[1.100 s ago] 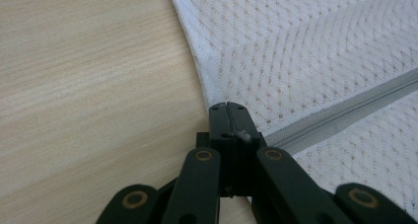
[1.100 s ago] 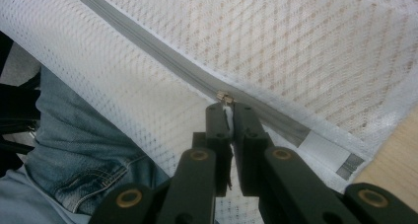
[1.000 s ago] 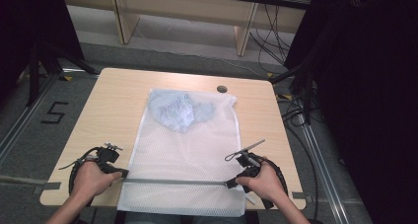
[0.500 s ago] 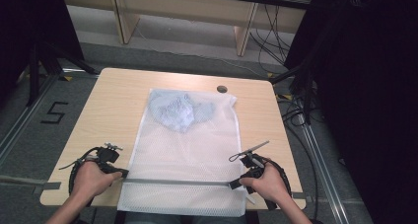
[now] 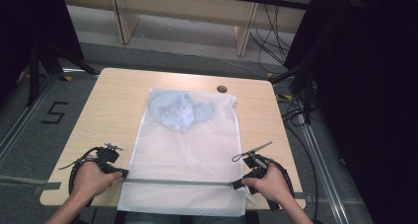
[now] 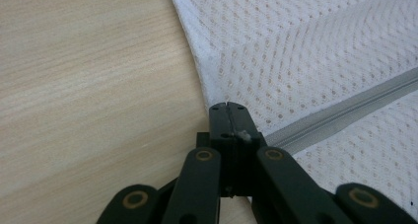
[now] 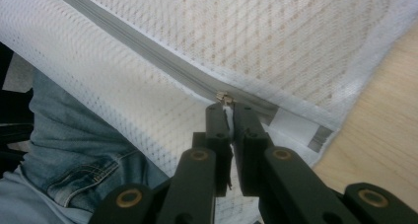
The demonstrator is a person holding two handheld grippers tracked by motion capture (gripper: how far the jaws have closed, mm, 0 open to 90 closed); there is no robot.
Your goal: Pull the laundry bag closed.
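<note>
A white mesh bag (image 5: 187,150) lies flat on the wooden table (image 5: 113,100), with a light blue garment (image 5: 177,110) bunched inside its far end. A grey zipper (image 5: 177,181) runs across the bag near the front edge. My left gripper (image 5: 125,173) is shut on the bag's left edge (image 6: 202,81), right beside the zipper's end (image 6: 315,118). My right gripper (image 5: 236,184) is shut on the small metal zipper pull (image 7: 225,97) at the right end of the zipper (image 7: 148,51). A hand holds each gripper.
The bag's near end hangs over the table's front edge above the person's jeans (image 7: 74,150). A round cable hole (image 5: 222,89) sits near the far right of the table. Bare wood lies left and right of the bag.
My right gripper has slid a little to the right along the zipper line. The left gripper and the bag have stayed put.
</note>
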